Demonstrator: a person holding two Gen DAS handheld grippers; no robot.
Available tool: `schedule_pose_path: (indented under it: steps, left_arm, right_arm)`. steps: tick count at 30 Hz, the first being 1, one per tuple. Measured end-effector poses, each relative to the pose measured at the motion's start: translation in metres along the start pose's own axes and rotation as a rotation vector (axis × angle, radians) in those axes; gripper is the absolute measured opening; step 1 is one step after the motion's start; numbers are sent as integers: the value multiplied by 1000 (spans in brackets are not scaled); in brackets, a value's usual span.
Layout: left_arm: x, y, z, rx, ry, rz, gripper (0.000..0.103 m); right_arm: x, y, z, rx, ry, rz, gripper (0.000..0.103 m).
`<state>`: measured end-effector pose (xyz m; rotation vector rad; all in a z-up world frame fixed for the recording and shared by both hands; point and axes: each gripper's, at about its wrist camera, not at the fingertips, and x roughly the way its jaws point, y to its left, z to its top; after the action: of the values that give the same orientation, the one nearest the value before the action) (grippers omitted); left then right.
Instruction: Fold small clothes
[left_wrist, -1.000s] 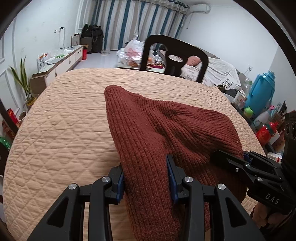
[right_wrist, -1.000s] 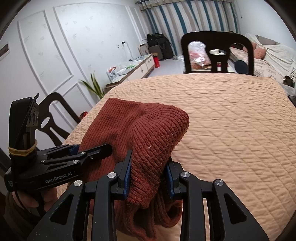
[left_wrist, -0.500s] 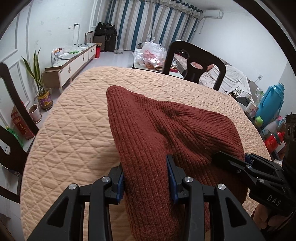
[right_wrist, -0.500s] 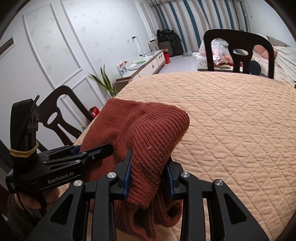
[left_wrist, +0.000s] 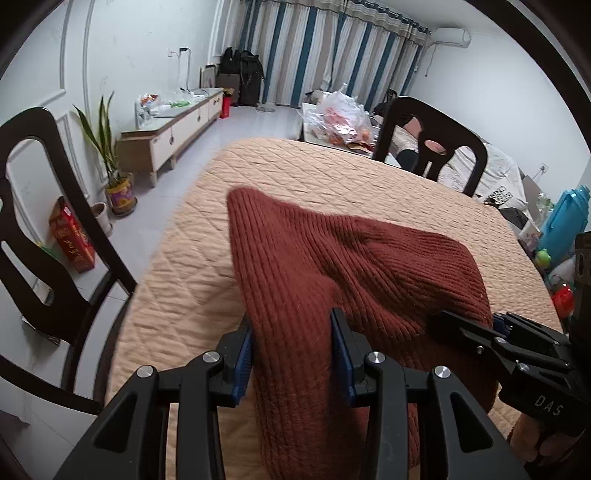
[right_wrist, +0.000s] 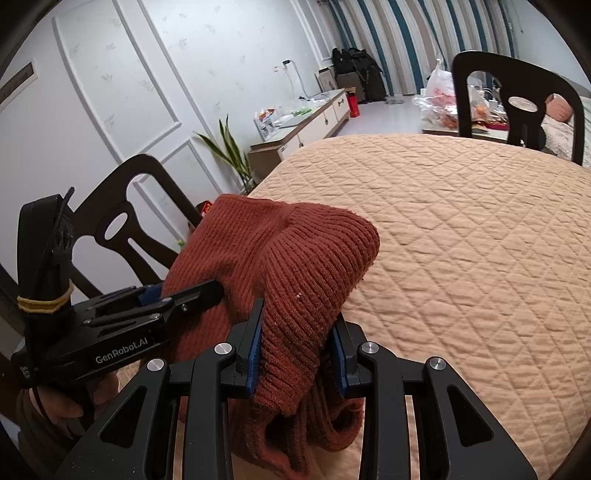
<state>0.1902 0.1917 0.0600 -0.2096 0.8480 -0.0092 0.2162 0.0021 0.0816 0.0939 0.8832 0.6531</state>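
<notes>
A rust-brown ribbed knit garment is bunched and lifted over the tan quilted table cover. My left gripper is shut on its near edge, blue pads pressing a thick fold. In the left wrist view my right gripper grips the garment's right side. From the right wrist camera, my right gripper is shut on a bunched fold of the same garment, whose loose end hangs below the fingers. My left gripper, held by a hand, clamps the garment's left side there.
A dark wooden chair stands close at the table's left edge and another chair at the far side. The quilted cover stretches out to the right. A blue jug and small items stand off the right side.
Both grippers have carried the garment sideways toward the table's left edge; the left chair and floor have come into view. The grips have not changed.
</notes>
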Motion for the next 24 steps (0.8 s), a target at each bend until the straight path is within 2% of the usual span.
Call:
schedule_pose_path:
  steps: [3,9,21,24]
  left_arm:
    - [-6,11,0,3,-27,20,38]
    - [-1,23,-3,-10,-11,1,38]
    - [-1,23,-8,4,0,-18,38]
    - [-1,23,-8,0,2,-10,42]
  right_arm:
    - [3,3,1,-3,0,-6,31]
    - [9,1,0,13,14,-35,31]
    - [18,-12,-4,43,53,-90,36]
    - [18,-10,-5,30,51,-104,37]
